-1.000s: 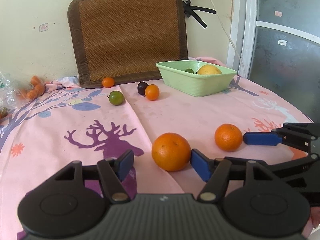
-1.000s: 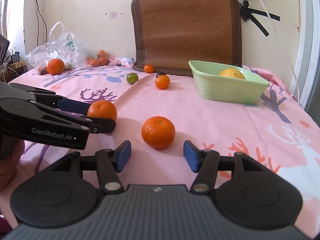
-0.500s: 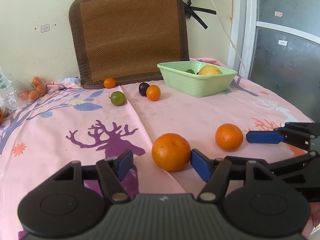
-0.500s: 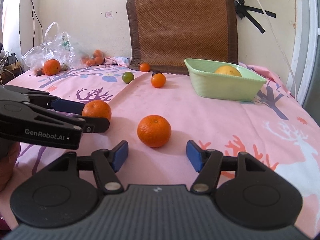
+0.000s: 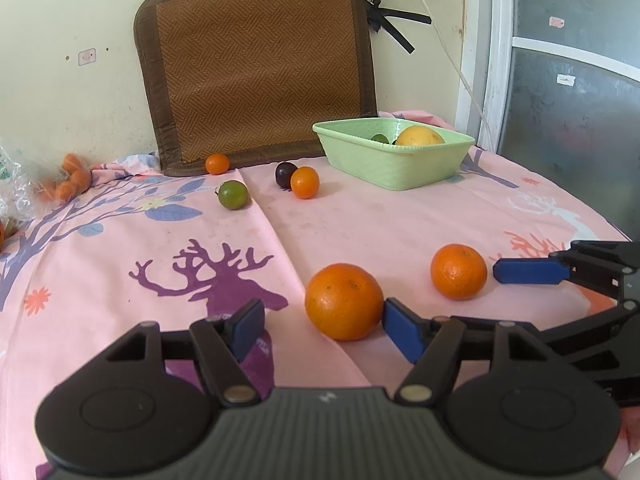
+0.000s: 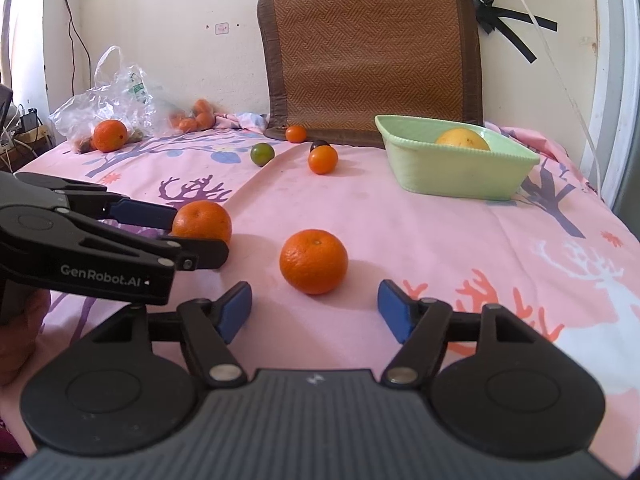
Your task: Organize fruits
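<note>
Two oranges lie on the pink cloth. My left gripper (image 5: 324, 330) is open around the bigger orange (image 5: 344, 301); its right pad touches the fruit. The same orange shows in the right wrist view (image 6: 202, 221). My right gripper (image 6: 315, 312) is open and empty, just behind the second orange (image 6: 313, 261), which also shows in the left wrist view (image 5: 458, 271). A light green basket (image 5: 394, 164) at the back right holds a yellow fruit (image 5: 420, 136) and a green one.
Small fruits lie near the back: a green one (image 5: 232, 195), a dark plum (image 5: 285, 173), two small orange ones (image 5: 305, 182). A woven mat (image 5: 256, 68) leans on the wall. A plastic bag (image 6: 108, 100) with an orange beside it (image 6: 110, 135) sits far left.
Both grippers have shifted slightly; the views moved a little. The oranges have not moved and both grippers stay open.
</note>
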A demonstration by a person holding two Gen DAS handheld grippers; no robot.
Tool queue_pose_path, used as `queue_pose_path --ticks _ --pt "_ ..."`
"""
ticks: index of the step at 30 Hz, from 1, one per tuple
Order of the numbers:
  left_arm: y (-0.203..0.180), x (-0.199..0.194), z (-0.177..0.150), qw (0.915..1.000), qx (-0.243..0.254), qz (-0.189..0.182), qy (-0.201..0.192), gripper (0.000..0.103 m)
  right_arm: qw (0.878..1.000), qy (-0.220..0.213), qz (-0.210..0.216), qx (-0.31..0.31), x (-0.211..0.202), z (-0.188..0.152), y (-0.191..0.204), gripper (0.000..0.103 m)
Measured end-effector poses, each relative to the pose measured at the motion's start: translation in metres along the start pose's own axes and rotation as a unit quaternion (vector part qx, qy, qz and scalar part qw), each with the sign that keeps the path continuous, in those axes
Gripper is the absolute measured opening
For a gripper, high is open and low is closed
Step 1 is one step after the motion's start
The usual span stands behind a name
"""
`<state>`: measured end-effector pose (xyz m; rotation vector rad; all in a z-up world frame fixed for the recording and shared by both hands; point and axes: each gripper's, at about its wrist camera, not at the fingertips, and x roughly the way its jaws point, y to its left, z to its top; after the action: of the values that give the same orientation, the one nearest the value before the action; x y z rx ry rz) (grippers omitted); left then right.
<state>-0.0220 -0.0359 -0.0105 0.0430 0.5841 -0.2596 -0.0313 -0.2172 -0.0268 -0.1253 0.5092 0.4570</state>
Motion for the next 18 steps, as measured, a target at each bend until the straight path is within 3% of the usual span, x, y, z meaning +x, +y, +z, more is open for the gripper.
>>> queue_pose_path --ticks 9,18 --pt "0.0 -0.003 -0.001 0.9999 0.0 -0.01 -0.005 0.067 1.0 0.002 -0.002 -0.005 0.0 0.0 0.001 0.073" --pt "0.0 -0.014 -0.004 0.9986 0.005 -0.035 -0.038 0.067 1.0 0.003 -0.022 0.008 0.001 0.0 -0.001 0.073"
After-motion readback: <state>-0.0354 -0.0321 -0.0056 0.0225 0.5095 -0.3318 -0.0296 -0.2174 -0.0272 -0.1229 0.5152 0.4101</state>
